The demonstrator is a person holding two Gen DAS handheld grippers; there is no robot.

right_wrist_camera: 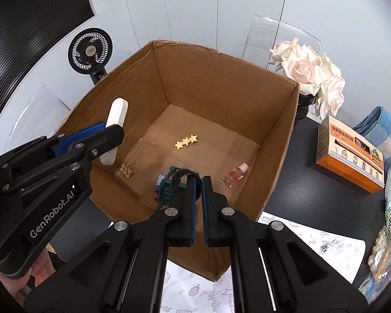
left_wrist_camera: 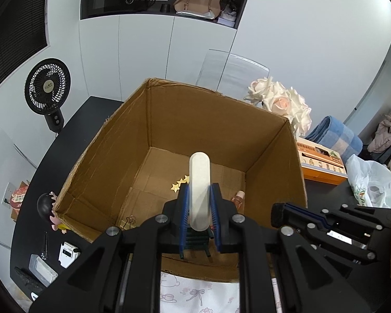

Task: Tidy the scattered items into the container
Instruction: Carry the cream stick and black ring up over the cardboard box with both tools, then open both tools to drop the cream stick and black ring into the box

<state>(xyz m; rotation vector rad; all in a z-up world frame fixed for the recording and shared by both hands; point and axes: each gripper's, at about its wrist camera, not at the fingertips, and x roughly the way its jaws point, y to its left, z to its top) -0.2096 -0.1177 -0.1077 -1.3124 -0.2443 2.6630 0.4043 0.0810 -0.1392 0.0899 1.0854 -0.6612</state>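
From the left wrist view, the left gripper (left_wrist_camera: 199, 206) is clamped on a pale oblong bar (left_wrist_camera: 200, 190) — possibly a nail buffer, though the view is too soft to be sure — held upright over the open cardboard box (left_wrist_camera: 96, 151). Below it on the box floor lie 3 gold stars (left_wrist_camera: 180, 181). Outside, on the black table (left_wrist_camera: 39, 161), a figurine (left_wrist_camera: 50, 212), a white gadget (left_wrist_camera: 68, 253) and a clear case (left_wrist_camera: 43, 270) wait.

From the right wrist view, the right gripper (right_wrist_camera: 198, 182) hangs over the near wall of the box, jaws drawn narrow with a slim gap and nothing visibly between them. Inside lie a binder clip (right_wrist_camera: 128, 169), a small bottle (right_wrist_camera: 235, 174) and a green tangle (right_wrist_camera: 169, 185).

The step in hand appears to be the drop — the next move calls for opening the left jaws so the bar falls inside, then reaching for the items left on the table.
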